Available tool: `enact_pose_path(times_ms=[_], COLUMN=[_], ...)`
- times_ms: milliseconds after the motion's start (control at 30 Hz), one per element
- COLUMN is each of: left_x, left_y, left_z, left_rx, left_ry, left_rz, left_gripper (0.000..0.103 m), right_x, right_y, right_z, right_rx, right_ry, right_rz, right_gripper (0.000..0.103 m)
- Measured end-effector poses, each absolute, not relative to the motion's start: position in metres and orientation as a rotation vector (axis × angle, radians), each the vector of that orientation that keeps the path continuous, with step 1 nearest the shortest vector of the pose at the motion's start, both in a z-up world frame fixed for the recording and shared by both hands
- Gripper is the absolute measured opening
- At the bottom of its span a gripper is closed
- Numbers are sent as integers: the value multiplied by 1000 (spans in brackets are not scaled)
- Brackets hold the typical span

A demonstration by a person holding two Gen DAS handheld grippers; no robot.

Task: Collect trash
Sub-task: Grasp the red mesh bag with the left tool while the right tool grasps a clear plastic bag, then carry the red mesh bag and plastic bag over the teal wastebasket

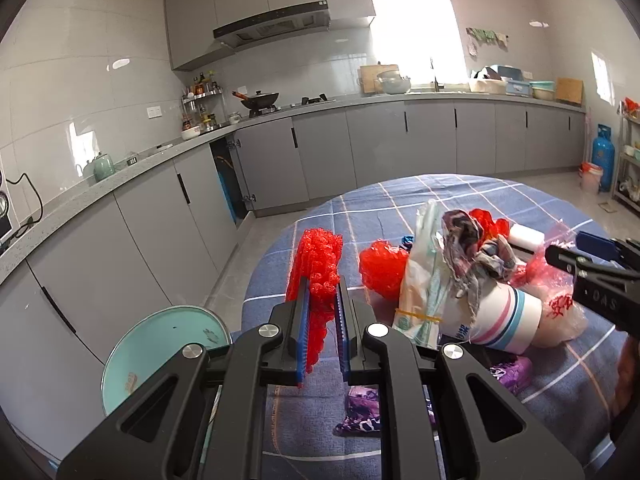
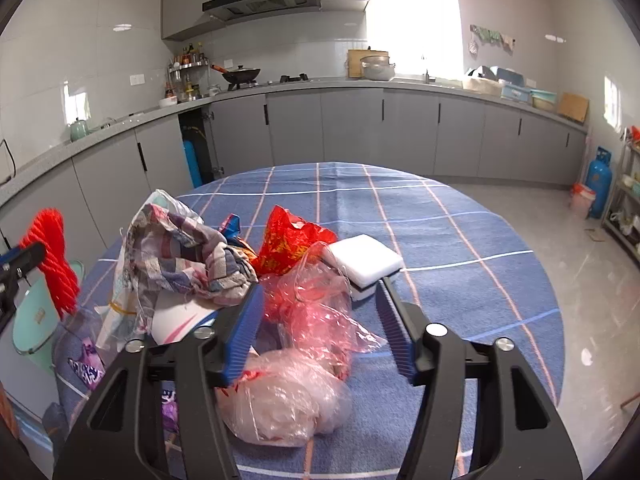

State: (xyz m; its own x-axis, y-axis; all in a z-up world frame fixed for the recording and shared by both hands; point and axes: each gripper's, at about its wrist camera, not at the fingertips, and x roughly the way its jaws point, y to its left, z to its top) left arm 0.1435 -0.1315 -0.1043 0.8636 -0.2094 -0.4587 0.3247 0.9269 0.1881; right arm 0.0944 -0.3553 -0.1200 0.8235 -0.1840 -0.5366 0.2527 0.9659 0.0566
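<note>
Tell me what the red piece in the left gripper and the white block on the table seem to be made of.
Red piece: probably foam plastic netting, matte; its surface is bumpy open mesh. White block: apparently foam or sponge, matte, with smooth flat faces and a darker bottom layer.

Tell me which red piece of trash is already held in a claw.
The red foam net, clamped in the left claw. The second red net and the red printed bag lie on the table; the right claw is open.
</note>
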Motion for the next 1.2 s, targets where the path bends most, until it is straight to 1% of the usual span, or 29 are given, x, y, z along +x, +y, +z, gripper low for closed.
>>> enact_pose_path(times_ms=[33,100,167,233,300,733,967,1200], left_x=[143,142,141,139,136,123,120,121], left_y=[-132,-131,-130,-128,-127,-119,-115,-102], left_z=[-104,-103,-102,-99,-97,-77,-74,-73], left_rx=[266,267,266,267,265,246,244,226], left_ry=[448,444,439,430,422,368,362,367], left_rz=[-285,-282,-281,-275,-271,-251,-225,-185], left_gripper=[12,12,12,12,12,12,12,12], right_x=[96,97,94,88,83,57,54,62], right_y=[-355,-355,-354,-351,-351,-371,-356,-330], right_z=[-121,-122,-119,-113,-107,-73,-61,-56], right_rx=[126,121,116,102,93,85,85,71], right_ry=[569,575,563,534,507,384,336,326], right_rz=[-222,-211,-203,-211,-229,-344,-296,-227], right_gripper=[31,21,13,10,8,7,7,7])
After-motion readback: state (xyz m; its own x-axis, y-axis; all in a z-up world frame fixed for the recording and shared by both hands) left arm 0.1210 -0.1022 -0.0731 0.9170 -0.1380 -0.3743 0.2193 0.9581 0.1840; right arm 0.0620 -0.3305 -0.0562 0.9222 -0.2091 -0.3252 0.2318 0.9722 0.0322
